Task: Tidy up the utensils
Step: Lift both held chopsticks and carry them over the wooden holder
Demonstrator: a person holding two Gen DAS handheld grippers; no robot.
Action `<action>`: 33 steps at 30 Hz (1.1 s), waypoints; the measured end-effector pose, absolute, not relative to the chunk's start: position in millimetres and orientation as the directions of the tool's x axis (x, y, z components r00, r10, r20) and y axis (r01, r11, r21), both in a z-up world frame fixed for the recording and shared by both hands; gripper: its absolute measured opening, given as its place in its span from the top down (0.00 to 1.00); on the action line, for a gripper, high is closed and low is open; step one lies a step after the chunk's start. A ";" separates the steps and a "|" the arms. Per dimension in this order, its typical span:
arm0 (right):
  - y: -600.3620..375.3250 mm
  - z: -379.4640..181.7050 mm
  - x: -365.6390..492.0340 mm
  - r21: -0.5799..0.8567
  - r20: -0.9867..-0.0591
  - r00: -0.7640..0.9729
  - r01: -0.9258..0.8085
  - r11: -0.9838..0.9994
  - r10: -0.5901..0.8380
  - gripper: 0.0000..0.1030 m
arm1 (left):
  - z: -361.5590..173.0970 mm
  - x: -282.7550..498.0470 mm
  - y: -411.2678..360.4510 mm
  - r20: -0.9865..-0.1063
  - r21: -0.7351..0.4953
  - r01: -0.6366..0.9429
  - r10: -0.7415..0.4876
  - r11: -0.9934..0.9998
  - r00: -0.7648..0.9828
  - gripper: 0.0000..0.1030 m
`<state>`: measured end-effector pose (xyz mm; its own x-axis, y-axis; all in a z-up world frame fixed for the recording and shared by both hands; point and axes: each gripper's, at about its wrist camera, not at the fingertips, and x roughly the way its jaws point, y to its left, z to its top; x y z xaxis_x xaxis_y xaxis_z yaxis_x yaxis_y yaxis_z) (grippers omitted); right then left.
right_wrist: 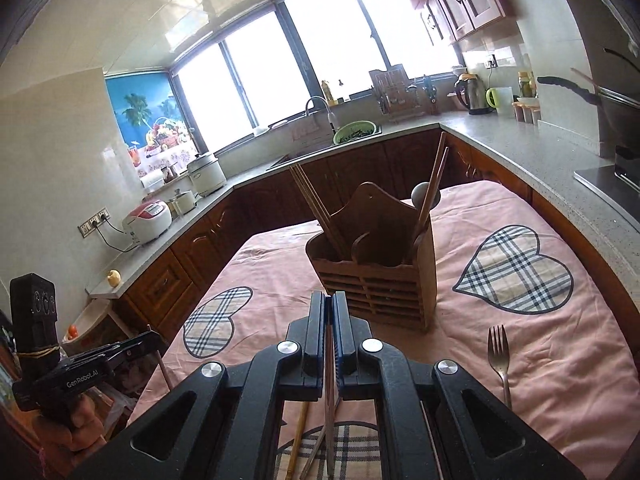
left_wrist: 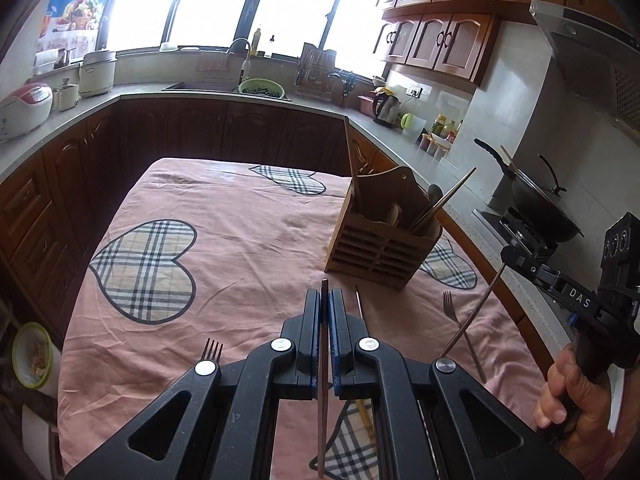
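A wooden utensil holder (left_wrist: 378,236) (right_wrist: 380,276) stands on the pink cloth with chopsticks and a spoon in it. My left gripper (left_wrist: 325,300) is shut on a thin metal chopstick (left_wrist: 323,360), held above the cloth in front of the holder. My right gripper (right_wrist: 332,304) is shut on another thin chopstick (right_wrist: 329,392); in the left wrist view that gripper (left_wrist: 510,258) holds the chopstick (left_wrist: 476,312) hanging down, right of the holder. Forks lie on the cloth (left_wrist: 460,328) (left_wrist: 212,350) (right_wrist: 500,360).
The table with its pink heart-patterned cloth (left_wrist: 240,240) sits inside a U-shaped kitchen counter (left_wrist: 320,100). A stove with a wok (left_wrist: 536,200) is at the right. More chopsticks lie on the cloth under my right gripper (right_wrist: 298,436).
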<state>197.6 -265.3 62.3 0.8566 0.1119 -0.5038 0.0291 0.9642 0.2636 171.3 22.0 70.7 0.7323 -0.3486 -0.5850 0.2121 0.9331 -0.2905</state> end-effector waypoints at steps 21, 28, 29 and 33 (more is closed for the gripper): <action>-272.1 79.7 187.3 0.261 -0.454 0.887 0.035 0.965 0.090 0.97 | 84.0 177.0 27.4 -0.538 -0.296 0.209 -0.343 0.932 0.770 0.97; -274.7 81.2 189.7 0.262 -0.447 0.891 0.039 0.964 0.085 0.97 | 86.8 183.6 27.9 -0.525 -0.301 0.208 -0.344 0.931 0.779 0.97; -275.2 81.7 190.3 0.262 -0.445 0.892 0.042 0.964 0.082 0.97 | 87.4 183.7 28.0 -0.523 -0.303 0.208 -0.344 0.930 0.780 0.97; -278.6 84.7 193.7 0.263 -0.433 0.898 0.047 0.964 0.074 0.97 | 90.7 189.2 28.0 -0.513 -0.307 0.210 -0.347 0.928 0.785 0.97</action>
<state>193.7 -278.6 84.7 0.8984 0.0740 -0.4329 0.0473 0.9637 0.2628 189.2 28.0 90.7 0.7855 -0.3468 -0.5125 0.2096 0.9283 -0.3070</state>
